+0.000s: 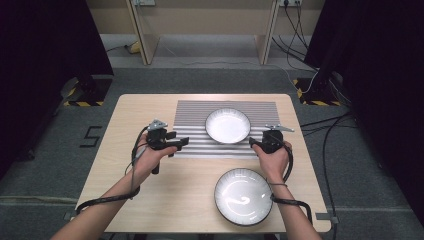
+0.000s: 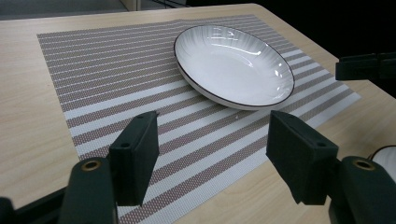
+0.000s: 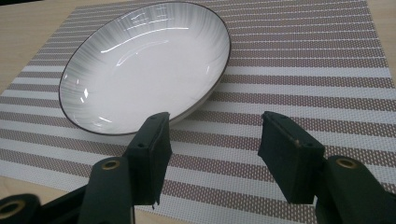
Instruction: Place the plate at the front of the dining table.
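- High view puts the plate [image 1: 228, 125] on the striped mat [image 1: 192, 117], toward the far middle of the surface [image 1: 120, 165], with one claw at each side of it.
- It looks glazed and rigid, probably slippery, fairly heavy for its size and breakable if knocked or dropped.
- The raised dark-edged rim is my pick for a hold; the smooth bowl-like middle offers nothing to pinch.
- Left claw [image 2: 212, 154] stands wide and empty, just short of the near rim.
- Right claw [image 3: 212, 149] is also wide and empty, with its left jaw close against the rim.
- A second plate [image 1: 243, 196] lies near the person on bare wood.
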A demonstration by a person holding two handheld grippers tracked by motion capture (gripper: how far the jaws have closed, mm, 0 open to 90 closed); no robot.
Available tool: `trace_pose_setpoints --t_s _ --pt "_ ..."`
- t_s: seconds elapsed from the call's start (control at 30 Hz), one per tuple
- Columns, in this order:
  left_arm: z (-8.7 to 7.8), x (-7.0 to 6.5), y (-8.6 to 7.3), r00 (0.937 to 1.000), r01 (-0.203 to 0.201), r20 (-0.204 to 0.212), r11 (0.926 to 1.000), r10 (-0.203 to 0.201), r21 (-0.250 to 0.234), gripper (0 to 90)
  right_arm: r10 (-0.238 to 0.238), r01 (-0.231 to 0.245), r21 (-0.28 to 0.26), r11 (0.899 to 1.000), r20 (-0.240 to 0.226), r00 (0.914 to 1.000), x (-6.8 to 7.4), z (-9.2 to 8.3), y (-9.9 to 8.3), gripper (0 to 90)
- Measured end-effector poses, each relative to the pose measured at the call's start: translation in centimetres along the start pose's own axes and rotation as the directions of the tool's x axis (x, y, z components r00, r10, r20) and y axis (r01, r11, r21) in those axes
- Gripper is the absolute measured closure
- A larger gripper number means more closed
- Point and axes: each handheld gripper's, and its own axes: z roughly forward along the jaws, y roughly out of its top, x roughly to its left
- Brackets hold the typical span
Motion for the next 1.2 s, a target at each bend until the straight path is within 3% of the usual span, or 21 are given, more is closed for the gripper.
trace_pose_setpoints --t_s 0.17,0.37,0.77,1.2 --pt "-0.6 -0.1 -0.4 1.0000 -0.009 0.002 0.9999 0.009 -0.004 33.6 0.004 -0.004 0.000 1.000 -0.001 1.0000 -0.3 -0.7 -0.6 43.0" --pt "-1.3 0.4 -1.9 0.9998 0.022 0.005 0.9998 -0.021 -0.006 33.7 0.012 -0.012 0.003 1.000 -0.001 0.9999 -0.6 -1.5 -1.4 43.0" --pt "-2.3 1.0 -3.6 0.9996 0.027 -0.005 0.9996 -0.027 -0.007 33.7 0.019 -0.019 -0.007 1.000 0.009 0.9998 -1.5 -2.9 -2.8 42.8" --pt "-3.5 2.7 -5.5 0.9981 0.052 -0.032 0.9986 -0.052 -0.007 33.7 0.034 -0.034 -0.019 0.999 0.018 0.9993 -2.3 -4.2 -4.4 42.8"
